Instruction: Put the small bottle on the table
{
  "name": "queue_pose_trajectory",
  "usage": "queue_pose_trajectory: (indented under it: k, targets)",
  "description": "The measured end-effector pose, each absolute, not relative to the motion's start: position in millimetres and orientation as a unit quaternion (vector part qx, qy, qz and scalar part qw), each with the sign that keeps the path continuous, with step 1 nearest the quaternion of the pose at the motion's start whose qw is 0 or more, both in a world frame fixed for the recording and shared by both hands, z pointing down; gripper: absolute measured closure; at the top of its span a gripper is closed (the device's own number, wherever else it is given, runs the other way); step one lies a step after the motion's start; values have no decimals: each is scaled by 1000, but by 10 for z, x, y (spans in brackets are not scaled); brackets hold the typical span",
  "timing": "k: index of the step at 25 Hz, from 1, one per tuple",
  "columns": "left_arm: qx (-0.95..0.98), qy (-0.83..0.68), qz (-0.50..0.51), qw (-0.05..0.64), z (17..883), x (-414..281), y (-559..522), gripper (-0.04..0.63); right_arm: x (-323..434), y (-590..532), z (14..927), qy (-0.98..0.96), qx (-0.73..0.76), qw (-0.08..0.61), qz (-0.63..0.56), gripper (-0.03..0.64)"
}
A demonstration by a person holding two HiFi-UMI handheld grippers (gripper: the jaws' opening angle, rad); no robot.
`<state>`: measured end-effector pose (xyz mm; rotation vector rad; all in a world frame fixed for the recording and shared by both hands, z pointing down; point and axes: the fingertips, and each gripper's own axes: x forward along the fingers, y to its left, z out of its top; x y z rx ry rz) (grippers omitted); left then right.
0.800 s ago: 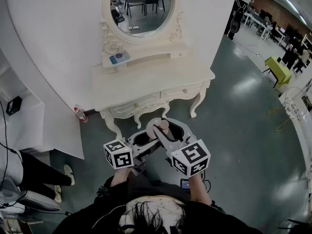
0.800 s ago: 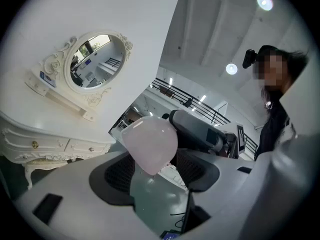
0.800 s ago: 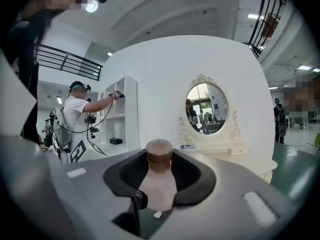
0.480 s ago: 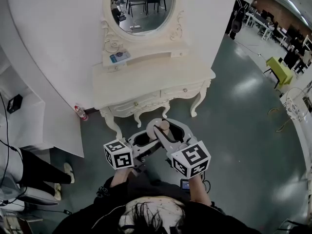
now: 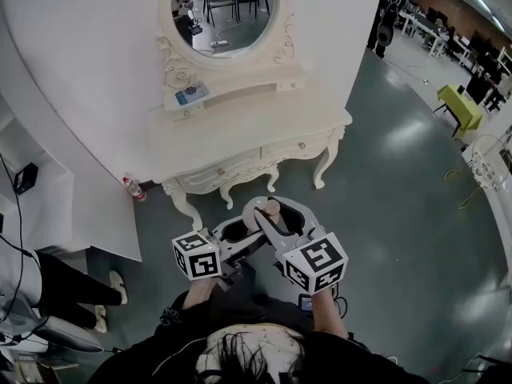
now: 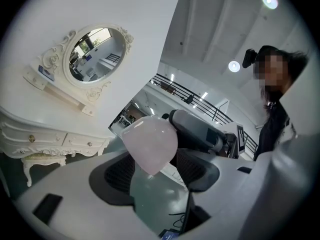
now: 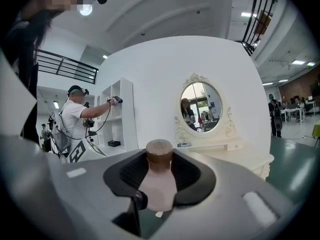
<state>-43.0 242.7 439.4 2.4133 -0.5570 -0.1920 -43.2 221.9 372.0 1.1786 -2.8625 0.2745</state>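
Little has moved: our right gripper (image 5: 276, 218) still clamps the bottle (image 7: 159, 184), short of the table (image 5: 240, 144). Our left gripper (image 5: 240, 229) gapes.

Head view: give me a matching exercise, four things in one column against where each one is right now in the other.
Things:
1. small bottle
2. red-capped bottle
3. blue flat item
4. yellow-green chair

Places:
A. lying on the floor beside a leg of the dressing table
B. on the shelf under the mirror
C. between the jaws of the right gripper
D. far off, near the picture's right edge

Pairs: 1-C, 2-A, 3-B, 4-D.
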Motion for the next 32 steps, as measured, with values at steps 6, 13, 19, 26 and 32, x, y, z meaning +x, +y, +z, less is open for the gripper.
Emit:
queue_pose_trajectory:
  k: [6,13,19,26,32]
  targets:
    - [921,-208,-67,323,4424,-387,2190,353,-381,1984,3748,-919,384,14,90,468]
    - [924,-184,-62,331,4499,-269,1668,353,-261,1455,3832,-909,406,19,95,468]
    - [927,-161,-48,335,4534,-245,956,353,-224,739,3863,-897,430,21,103,469]
    - [931,-142,-38,334,4449,-362,104,353,-325,-115,3779,-886,450,14,108,468]
    - [932,-127,-35,336,4464,-501,-511,353,-462,-729,3796,-879,464,19,111,469]
